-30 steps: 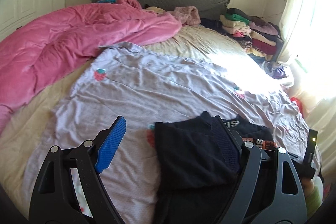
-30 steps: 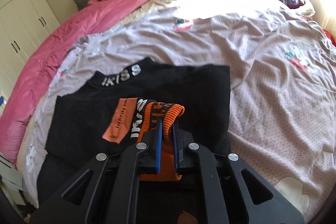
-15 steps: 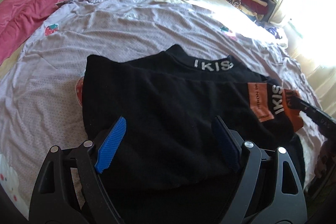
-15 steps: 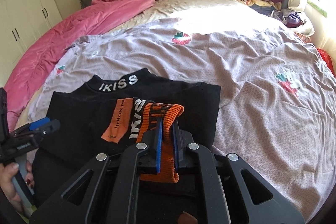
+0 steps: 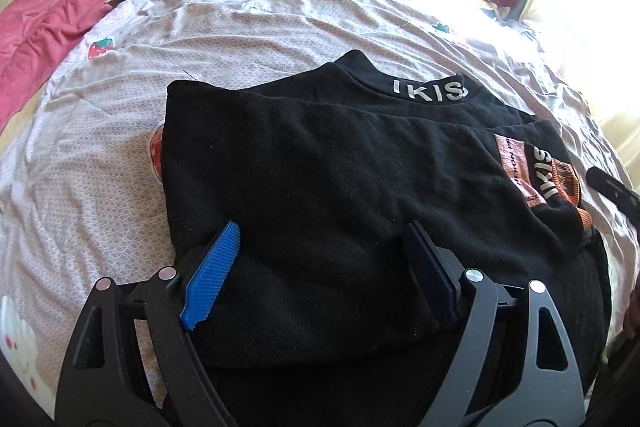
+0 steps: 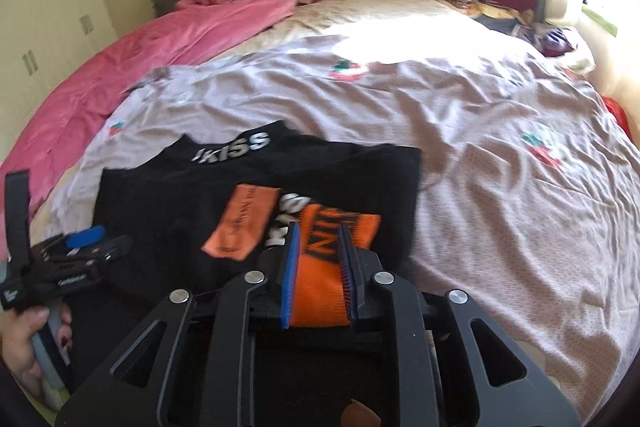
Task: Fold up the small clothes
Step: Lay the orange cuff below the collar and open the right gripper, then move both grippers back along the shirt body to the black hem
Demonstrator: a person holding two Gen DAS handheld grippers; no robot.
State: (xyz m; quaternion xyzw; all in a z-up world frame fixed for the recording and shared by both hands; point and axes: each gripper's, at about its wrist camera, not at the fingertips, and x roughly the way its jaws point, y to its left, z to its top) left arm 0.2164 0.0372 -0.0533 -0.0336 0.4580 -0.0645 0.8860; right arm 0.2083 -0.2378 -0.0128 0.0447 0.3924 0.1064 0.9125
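Black sweater (image 5: 320, 163) lay on the bed (image 5: 240, 27), my left gripper (image 5: 320, 267) spread wide above its near edge, my right gripper (image 6: 318, 267) just loosening around its orange cuff (image 6: 320, 267).

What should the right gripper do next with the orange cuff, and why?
Probably finish letting go and back away. The right gripper has just been opening, and the orange cuff lies between its fingers, already folded across the black sweater. The left gripper hovers open over the sweater's body, seemingly placed for the next fold.
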